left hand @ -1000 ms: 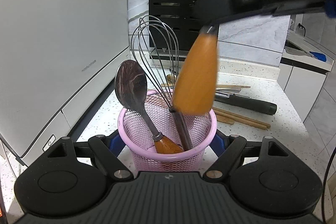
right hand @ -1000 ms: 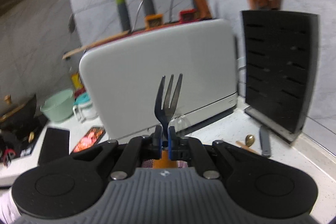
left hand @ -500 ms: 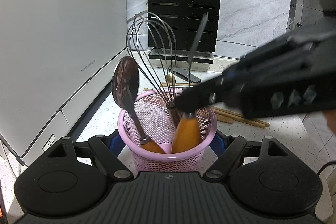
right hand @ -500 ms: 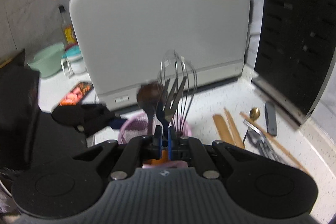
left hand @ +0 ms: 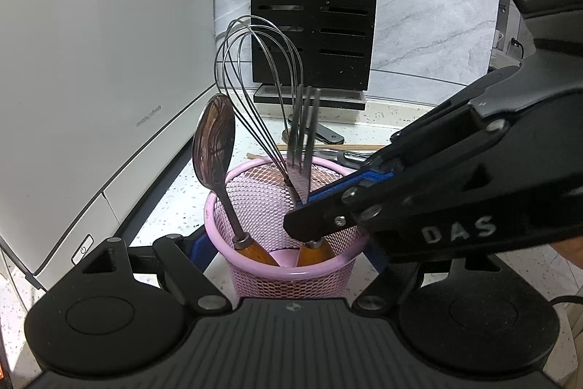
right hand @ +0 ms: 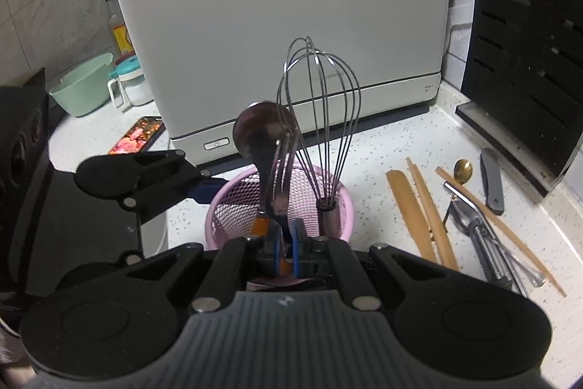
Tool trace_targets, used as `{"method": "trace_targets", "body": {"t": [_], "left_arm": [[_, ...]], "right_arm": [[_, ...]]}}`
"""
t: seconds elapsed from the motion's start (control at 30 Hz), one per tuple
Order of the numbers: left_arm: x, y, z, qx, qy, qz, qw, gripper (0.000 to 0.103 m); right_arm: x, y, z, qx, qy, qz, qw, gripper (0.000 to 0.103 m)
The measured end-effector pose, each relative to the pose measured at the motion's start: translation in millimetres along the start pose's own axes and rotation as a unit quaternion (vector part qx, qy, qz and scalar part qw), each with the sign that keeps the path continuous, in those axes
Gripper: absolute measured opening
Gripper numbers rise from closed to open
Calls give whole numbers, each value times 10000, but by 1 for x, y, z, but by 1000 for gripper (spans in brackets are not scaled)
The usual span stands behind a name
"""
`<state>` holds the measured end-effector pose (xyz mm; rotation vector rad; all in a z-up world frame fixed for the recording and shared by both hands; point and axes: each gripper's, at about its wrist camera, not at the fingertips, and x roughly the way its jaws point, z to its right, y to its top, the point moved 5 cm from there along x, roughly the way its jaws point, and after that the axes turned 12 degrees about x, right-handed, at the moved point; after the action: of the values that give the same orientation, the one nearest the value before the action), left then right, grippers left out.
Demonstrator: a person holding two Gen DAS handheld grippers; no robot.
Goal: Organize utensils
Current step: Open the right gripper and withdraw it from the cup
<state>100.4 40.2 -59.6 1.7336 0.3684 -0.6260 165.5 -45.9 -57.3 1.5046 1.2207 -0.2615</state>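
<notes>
A pink mesh basket (left hand: pixel 288 279) stands on the speckled counter, and my left gripper (left hand: pixel 288 254) is shut on it, one blue pad on each side. A whisk (left hand: pixel 255 68) and a wooden-handled spoon (left hand: pixel 213 141) stand inside. My right gripper (left hand: pixel 306 225) reaches in from the right and grips the fork (left hand: pixel 302 126) by its thin neck. The fork's orange handle is down in the basket and its tines point up. In the right wrist view the fork (right hand: pixel 280 177) leans left between the pads of the right gripper (right hand: pixel 286 243). Its jaws are opening but still touch the neck.
A large white appliance (left hand: pixel 91 61) fills the left, and a black knife block (left hand: pixel 313 10) stands behind. Right of the basket (right hand: pixel 226 217) lie wooden chopsticks (right hand: pixel 419 206), metal tongs (right hand: pixel 484 243), a gold spoon (right hand: pixel 462 168) and a grey-handled knife (right hand: pixel 492 185). A phone (right hand: pixel 136 135) and a green bowl (right hand: pixel 82 90) sit far left.
My right gripper has come down from above the basket and lowered the fork's orange handle into it. The fork now leans left. The left gripper and basket have not moved.
</notes>
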Motion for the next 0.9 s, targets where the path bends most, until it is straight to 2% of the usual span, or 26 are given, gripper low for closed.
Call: {"method": "trace_targets", "body": {"t": [0.27,0.33,0.57,0.63,0.77,0.9], "left_arm": [[-1,0,0,1,8,3,10000,93],[-1,0,0,1,14,3,10000,93],[1,1,0,-31,50,-1,10000,93],[2,2,0,-56,85,-6,9999,93],[2,2,0,-99,135,-13,9999,93],[3,3,1,-116,181,-23,9998,93]], "right_arm": [[-22,3,6,192,127,161,9996,11],[-30,5,8,233,174,270,9992,18],[-51,7,15,244,206,488,9983,26],[-55,7,18,191,218,519,9982,33],[-61,7,30,200,26,652,9977,36],[-66,10,57,492,-249,832,9950,35]]}}
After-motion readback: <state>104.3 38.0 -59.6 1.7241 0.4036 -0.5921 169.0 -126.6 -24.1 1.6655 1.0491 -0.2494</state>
